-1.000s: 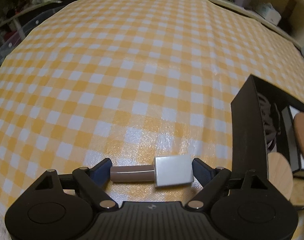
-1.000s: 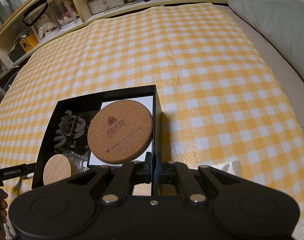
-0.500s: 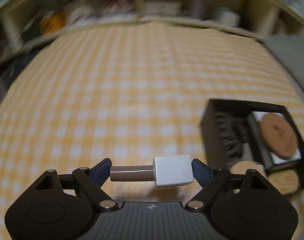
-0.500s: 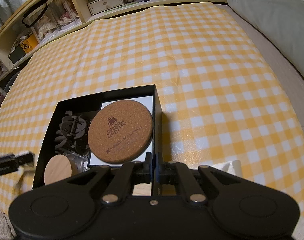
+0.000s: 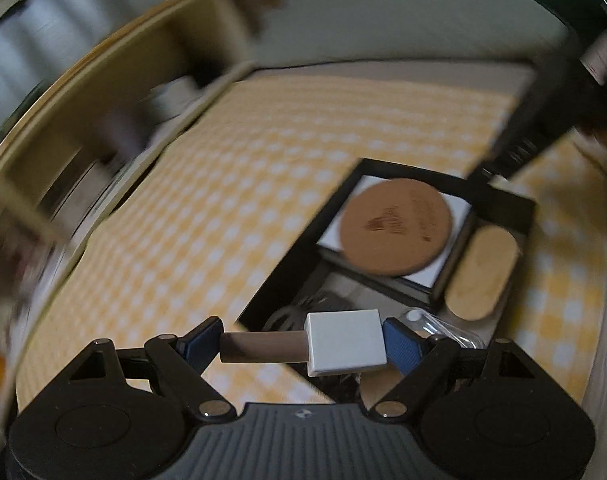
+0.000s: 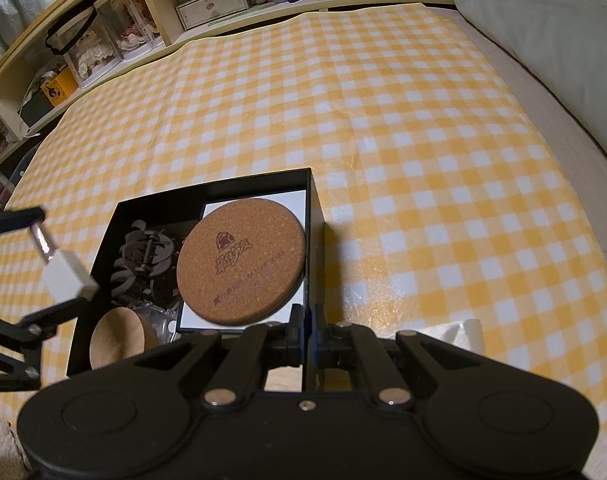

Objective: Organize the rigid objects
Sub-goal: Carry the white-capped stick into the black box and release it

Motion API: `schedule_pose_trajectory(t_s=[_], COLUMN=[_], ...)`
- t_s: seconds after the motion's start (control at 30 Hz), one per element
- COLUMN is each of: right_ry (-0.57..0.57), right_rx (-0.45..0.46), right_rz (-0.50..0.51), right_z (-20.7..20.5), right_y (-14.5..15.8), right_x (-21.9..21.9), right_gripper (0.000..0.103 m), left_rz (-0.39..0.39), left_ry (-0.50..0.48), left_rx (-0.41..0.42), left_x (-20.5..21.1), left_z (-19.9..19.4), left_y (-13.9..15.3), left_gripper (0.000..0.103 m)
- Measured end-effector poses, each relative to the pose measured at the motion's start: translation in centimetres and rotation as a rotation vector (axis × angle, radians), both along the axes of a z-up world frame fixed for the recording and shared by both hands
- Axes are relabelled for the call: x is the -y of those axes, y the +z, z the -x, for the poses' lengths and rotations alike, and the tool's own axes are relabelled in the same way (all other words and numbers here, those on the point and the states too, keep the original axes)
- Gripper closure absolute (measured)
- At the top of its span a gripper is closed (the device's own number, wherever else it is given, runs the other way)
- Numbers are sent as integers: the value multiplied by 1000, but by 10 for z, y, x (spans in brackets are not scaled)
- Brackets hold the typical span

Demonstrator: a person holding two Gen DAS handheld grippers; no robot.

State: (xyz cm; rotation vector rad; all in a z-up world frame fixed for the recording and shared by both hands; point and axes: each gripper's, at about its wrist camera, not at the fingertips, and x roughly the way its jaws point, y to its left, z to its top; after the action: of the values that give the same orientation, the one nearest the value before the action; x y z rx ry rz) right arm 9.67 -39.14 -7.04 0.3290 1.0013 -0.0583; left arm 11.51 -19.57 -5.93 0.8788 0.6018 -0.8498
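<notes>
Over the near-left corner of the box (image 6: 315, 216), the left gripper (image 5: 299, 344) is holding the adapter (image 5: 345, 342) up in the air, jaws clamped on its two ends: one blue pad on the brownish metal plug, the other on the white body. From the right wrist view the adapter (image 6: 61, 268) hangs tilted just above the box's left wall, plug end pointing up and away, white end lower and nearer the camera.

The right gripper (image 6: 308, 326) has its jaws pinched shut on the box's near wall, close to the near-right corner, so it's basically pinning the box in place on the checked cloth (image 6: 403, 120).

Inside the box: a cork coaster (image 6: 241, 266) lies flat on a white card (image 6: 291, 200) on the right side, a dark hair claw (image 6: 143, 256) sits in the left part, and a round wooden lid (image 6: 117, 338) is in the near-left corner. There's something clear and crinkly next to the lid, maybe a plastic bag, but it's too mushy to call.

The left wrist view is badly motion-blurred, so the shelves around the edge there are just streaks. In the right view, the shelves (image 6: 115, 32) run along the far-left edge of the cloth, and a grey pillow (image 6: 555, 28) lies past its right edge.
</notes>
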Motion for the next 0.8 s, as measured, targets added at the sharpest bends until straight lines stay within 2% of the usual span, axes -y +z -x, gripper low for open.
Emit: schedule_pose_trajectory(t_s=[0.17, 0.47, 0.53, 0.63, 0.8], right_ry=[5, 3, 3, 2, 2], right_rx=[-1, -3, -3, -3, -4], right_rz=[2, -8, -8, -11, -13], right_z=[0, -1, -1, 0, 0], right_y=[1, 1, 1, 1, 1], right_x=[-2, -2, 0, -1, 0], right_gripper=[99, 99, 99, 99, 99], left_rz=[-110, -299, -312, -314, -287], left_ry=[-170, -328, -332, -305, -290], left_rx=[15, 10, 4, -51, -61], left_x=[23, 55, 58, 58, 55], left_z=[-5, -15, -16, -21, -24], left_y=[-11, -32, -35, -39, -35], left_gripper=[17, 17, 16, 16, 14])
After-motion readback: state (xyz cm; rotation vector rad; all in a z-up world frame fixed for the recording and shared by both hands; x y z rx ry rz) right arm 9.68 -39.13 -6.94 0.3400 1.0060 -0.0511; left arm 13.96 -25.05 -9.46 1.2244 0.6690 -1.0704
